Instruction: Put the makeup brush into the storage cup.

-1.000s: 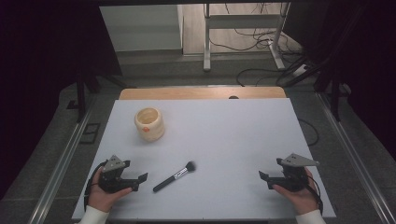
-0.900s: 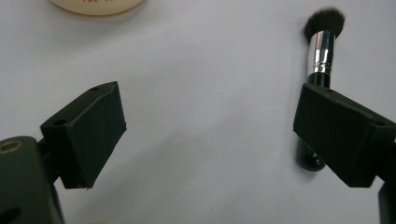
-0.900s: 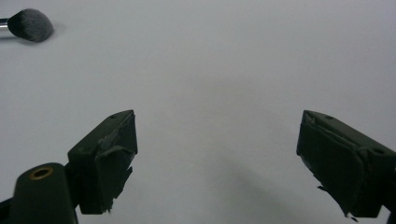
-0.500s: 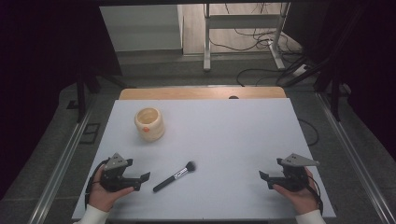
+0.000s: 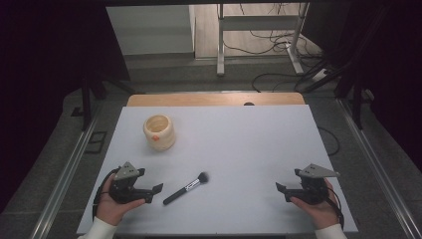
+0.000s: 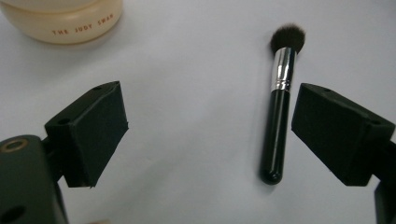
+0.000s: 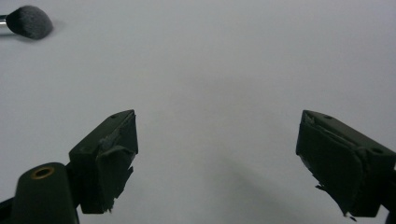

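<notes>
Our left gripper (image 5: 155, 193) sits wide open, with the brush (image 6: 279, 107) lying just off its right jaw, so we're lined up to grab. Right gripper (image 5: 281, 191) idles open too, far off.

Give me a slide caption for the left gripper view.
Open left tool above the white table, black-handled makeup brush by one jaw, cream jar beyond.
</notes>
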### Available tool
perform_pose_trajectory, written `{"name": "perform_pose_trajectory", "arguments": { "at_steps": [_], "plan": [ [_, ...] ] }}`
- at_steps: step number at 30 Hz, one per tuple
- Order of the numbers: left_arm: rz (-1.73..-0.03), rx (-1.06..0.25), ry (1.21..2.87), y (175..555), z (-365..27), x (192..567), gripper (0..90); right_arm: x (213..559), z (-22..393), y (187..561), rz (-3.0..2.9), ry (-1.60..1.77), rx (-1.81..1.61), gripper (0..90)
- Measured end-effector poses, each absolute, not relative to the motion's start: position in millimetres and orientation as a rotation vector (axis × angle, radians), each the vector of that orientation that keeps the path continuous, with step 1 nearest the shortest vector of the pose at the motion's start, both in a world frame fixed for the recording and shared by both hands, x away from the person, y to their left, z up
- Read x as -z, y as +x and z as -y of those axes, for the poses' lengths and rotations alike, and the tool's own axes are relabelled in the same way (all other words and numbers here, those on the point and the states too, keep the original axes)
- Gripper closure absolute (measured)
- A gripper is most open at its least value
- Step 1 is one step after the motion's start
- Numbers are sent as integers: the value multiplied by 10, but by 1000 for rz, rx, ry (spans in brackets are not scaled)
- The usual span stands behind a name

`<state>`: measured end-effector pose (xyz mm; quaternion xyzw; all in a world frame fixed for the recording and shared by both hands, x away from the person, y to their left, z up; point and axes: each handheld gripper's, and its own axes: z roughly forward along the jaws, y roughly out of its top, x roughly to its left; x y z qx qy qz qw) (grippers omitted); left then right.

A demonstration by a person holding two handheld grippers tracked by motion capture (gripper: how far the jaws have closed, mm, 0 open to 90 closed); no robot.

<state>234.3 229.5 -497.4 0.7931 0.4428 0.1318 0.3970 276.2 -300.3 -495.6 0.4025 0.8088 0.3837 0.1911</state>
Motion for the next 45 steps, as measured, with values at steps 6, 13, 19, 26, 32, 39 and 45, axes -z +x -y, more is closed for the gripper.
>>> {"name": "perform_pose_trajectory", "arguments": {
  "at_steps": [6, 13, 19, 26, 32, 39, 45],
  "plan": [
    [-1094, -343, 2017, 2339, -2249, 4920, 126, 4940, 2997, 2752, -2264, 1129, -1091, 136],
    [-1091, -325, 2048, 2380, -2135, 4940, 129, 4956, 3002, 2760, -2274, 1128, -1083, 136],
    [-1076, -308, 2072, 2407, -2046, 4928, 130, 4961, 3000, 2760, -2276, 1128, -1079, 136],
    [-1070, -306, 2104, 2437, -1944, 4922, 154, 4967, 3001, 2763, -2276, 1132, -1074, 136],
    [-1057, -289, 2137, 2473, -1865, 4918, 154, 4968, 3001, 2763, -2275, 1135, -1069, 135],
    [-1041, -271, 2172, 2518, -1755, 4922, 157, 4971, 3001, 2764, -2269, 1142, -1063, 134],
    [-1044, -246, 2217, 2575, -1675, 4974, 161, 4973, 3008, 2764, -2269, 1146, -1065, 133]
  ]
}}
